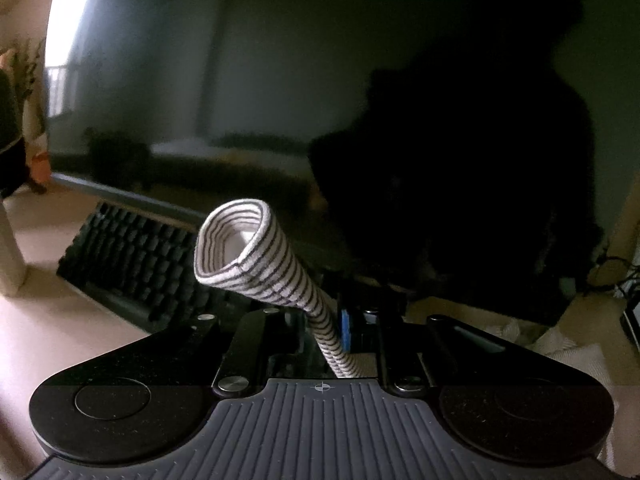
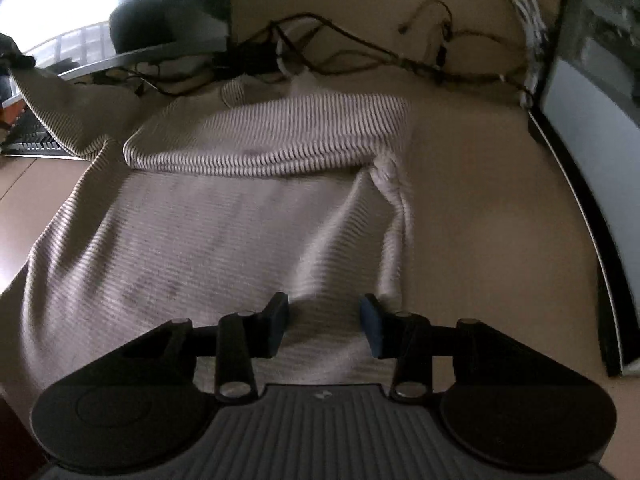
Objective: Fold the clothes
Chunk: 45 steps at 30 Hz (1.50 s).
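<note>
Garment: striped knit top (image 2: pixel 208 240), spread on the desk (image 2: pixel 480 220) with its far part doubled over into a thick roll across the middle.
Left gripper (image 1: pixel 340 332): I have its jaws closed on a sleeve cuff (image 1: pixel 236 244); the cuff stands up past the fingertips as an open tube, so the grip sits just behind the hem.
Sleeve (image 2: pixel 48 112): seen from the right wrist, it runs taut from the body up to the far left corner. I judge it is held raised so it can be carried across the body.
Keyboard (image 1: pixel 132 264): lies behind the lifted cuff, in front of a dark monitor (image 1: pixel 320 80).
Right gripper (image 2: pixel 325 326): I see its jaws parted and gripping nothing, low over the near right hem, cloth visible between the pads. Placement suggests a pinch at that edge next.
Cables (image 2: pixel 360 56): tangled along the far edge, clear of the garment.
</note>
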### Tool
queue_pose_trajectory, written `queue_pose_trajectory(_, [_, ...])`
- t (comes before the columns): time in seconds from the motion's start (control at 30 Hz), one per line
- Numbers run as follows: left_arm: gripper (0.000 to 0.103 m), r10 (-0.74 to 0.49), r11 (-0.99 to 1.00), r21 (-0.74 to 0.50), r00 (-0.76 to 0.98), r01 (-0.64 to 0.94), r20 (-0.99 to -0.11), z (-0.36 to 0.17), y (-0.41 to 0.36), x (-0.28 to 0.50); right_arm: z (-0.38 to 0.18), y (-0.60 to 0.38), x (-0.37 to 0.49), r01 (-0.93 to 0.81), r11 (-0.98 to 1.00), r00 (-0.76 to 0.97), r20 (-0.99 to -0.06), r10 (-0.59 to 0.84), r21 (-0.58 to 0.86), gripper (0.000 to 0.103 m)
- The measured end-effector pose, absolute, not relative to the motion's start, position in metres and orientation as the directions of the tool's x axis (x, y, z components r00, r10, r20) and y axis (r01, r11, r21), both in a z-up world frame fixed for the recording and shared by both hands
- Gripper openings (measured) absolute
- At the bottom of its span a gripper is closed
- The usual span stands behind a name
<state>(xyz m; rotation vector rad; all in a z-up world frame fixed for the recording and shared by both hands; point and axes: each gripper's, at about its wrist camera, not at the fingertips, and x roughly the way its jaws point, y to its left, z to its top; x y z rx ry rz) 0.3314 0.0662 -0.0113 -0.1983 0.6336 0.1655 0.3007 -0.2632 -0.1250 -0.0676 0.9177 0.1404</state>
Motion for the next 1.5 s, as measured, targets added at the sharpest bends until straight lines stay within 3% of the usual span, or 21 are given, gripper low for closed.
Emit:
queue_pose_trajectory(0.13, [0.018,0.09,0.967,-0.133,0.782,-0.217,-0.617,-0.012,0.058,0.321,-0.109,-0.269,0.298,-0.214,0.977,0.544,-0.834,0.098,-0.025,0.039])
queue_pose_trajectory(0.33, [0.017,0.097,0.965,-0.138,0.789,-0.225,-0.607,-0.003,0.055,0.316,-0.081,-0.223,0.342,-0.426,0.873,0.722,-0.671,0.169,-0.238,0.04])
queue_pose_trajectory(0.6, [0.018,0.092,0.973,-0.121,0.816,-0.195,-0.57,0.019,0.041,0.325,-0.125,-0.125,0.397,-0.657,0.699,0.634,-0.709,0.309,-0.283,0.045])
queue_pose_trajectory(0.63, [0.018,0.091,0.974,-0.121,0.819,-0.192,-0.567,0.022,0.041,0.325,-0.13,-0.123,0.399,-0.652,0.703,0.641,-0.703,0.309,-0.285,0.045])
queue_pose_trajectory(0.67, [0.018,0.09,0.974,-0.121,0.819,-0.191,-0.566,0.024,0.041,0.326,-0.132,-0.123,0.401,-0.64,0.715,0.652,-0.691,0.312,-0.282,0.034])
queue_pose_trajectory(0.7, [0.018,0.088,0.974,-0.123,0.819,-0.19,-0.567,0.025,0.042,0.326,-0.134,-0.122,0.405,-0.623,0.736,0.66,-0.684,0.311,-0.266,0.01])
queue_pose_trajectory(0.93, [0.018,0.067,0.975,-0.133,0.81,-0.176,-0.582,0.027,0.058,0.352,-0.098,-0.138,0.426,-0.262,0.965,0.827,-0.52,0.215,-0.018,0.008])
queue_pose_trajectory(1.13, [0.018,0.044,0.982,-0.124,0.812,-0.143,-0.582,0.034,0.054,0.351,-0.084,-0.11,0.413,-0.076,0.993,0.942,-0.334,0.041,-0.093,0.008])
queue_pose_trajectory(1.2, [0.018,0.04,0.984,-0.119,0.81,-0.135,-0.585,0.029,0.059,0.339,-0.092,-0.097,0.415,-0.054,0.984,0.947,-0.321,-0.003,-0.169,0.008])
queue_pose_trajectory(1.27, [0.018,0.039,0.985,-0.112,0.806,-0.129,-0.59,0.029,0.057,0.338,-0.11,-0.086,0.422,-0.078,0.974,0.93,-0.368,-0.005,-0.211,0.008])
queue_pose_trajectory(1.33, [0.018,0.036,0.987,-0.106,0.803,-0.122,-0.594,0.03,0.054,0.338,-0.127,-0.077,0.428,-0.153,0.966,0.892,-0.45,0.045,-0.207,0.015])
queue_pose_trajectory(1.4, [0.018,0.029,0.987,-0.109,0.804,-0.117,-0.594,0.031,0.052,0.337,-0.13,-0.079,0.428,-0.246,0.964,0.837,-0.524,0.158,-0.101,0.031])
queue_pose_trajectory(1.5, [0.018,0.017,0.986,-0.122,0.809,-0.11,-0.587,0.025,0.053,0.357,-0.118,-0.1,0.415,-0.347,0.936,0.781,-0.535,0.322,0.058,0.047])
